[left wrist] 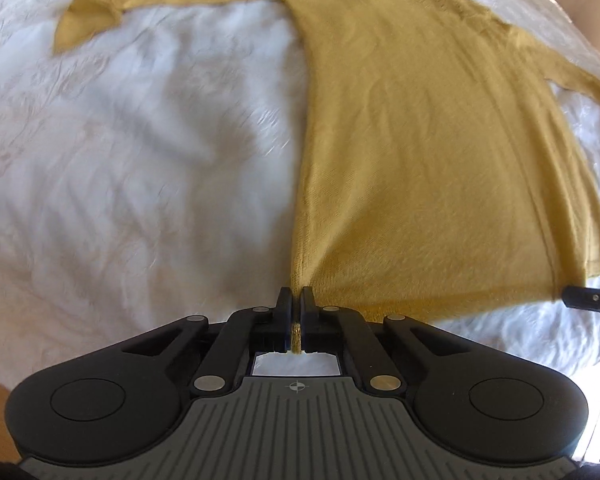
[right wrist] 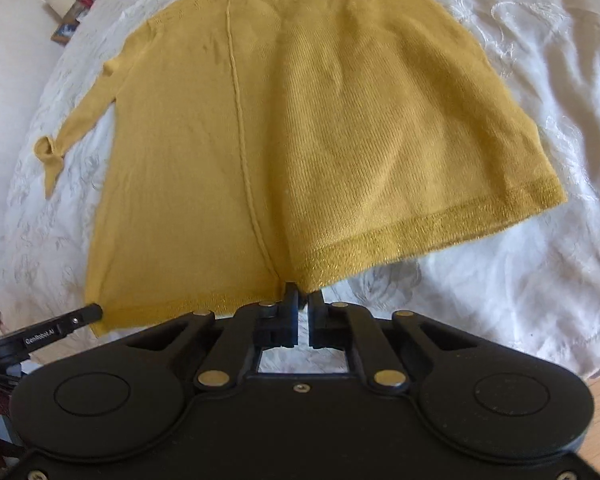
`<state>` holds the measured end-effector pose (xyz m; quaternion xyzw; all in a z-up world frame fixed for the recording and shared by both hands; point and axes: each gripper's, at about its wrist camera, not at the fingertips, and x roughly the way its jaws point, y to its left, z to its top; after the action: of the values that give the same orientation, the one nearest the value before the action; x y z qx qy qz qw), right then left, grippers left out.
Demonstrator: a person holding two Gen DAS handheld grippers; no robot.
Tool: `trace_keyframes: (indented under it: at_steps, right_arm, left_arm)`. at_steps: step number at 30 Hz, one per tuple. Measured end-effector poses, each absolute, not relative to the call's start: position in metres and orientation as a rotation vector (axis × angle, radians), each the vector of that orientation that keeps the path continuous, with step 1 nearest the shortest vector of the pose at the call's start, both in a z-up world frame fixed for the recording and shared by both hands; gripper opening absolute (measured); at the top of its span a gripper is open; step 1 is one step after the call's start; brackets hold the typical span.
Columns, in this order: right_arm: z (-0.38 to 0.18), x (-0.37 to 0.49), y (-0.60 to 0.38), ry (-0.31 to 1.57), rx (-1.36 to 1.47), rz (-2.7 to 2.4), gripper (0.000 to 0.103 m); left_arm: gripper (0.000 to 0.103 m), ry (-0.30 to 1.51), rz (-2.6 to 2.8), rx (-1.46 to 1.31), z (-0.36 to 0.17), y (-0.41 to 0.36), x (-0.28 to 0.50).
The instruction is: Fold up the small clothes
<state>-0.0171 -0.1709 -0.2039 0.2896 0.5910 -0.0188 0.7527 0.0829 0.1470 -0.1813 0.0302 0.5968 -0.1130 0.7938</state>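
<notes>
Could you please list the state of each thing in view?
Mustard-yellow knitted sweater: spread flat, unfolded, hem pinched at two places.
Tied sleeve cuff: knotted, stretched out sideways.
White embossed bedcover: wrinkled, under the sweater.
Left tongs: shut on the hem corner.
Right tongs: shut on the hem.
</notes>
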Motion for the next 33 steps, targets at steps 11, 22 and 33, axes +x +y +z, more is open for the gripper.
trace_keyframes:
  at_steps: [11,22,33]
  right_arm:
    - [-0.158,-0.049,-0.248,1.062,0.532,-0.28,0.042]
    - [-0.222,0.005,-0.298,1.171,0.643,-0.318,0.032]
    - [-0.227,0.024,-0.303,1.34,0.502,-0.363,0.01]
  left_arm:
    - [0.004,1.273,-0.247,0.051,-0.182,0.142,0.087]
    - [0.004,1.297,-0.26,0.035,-0.183,0.145,0.089]
    - [0.004,1.35,-0.219,0.061,-0.193,0.145,0.092]
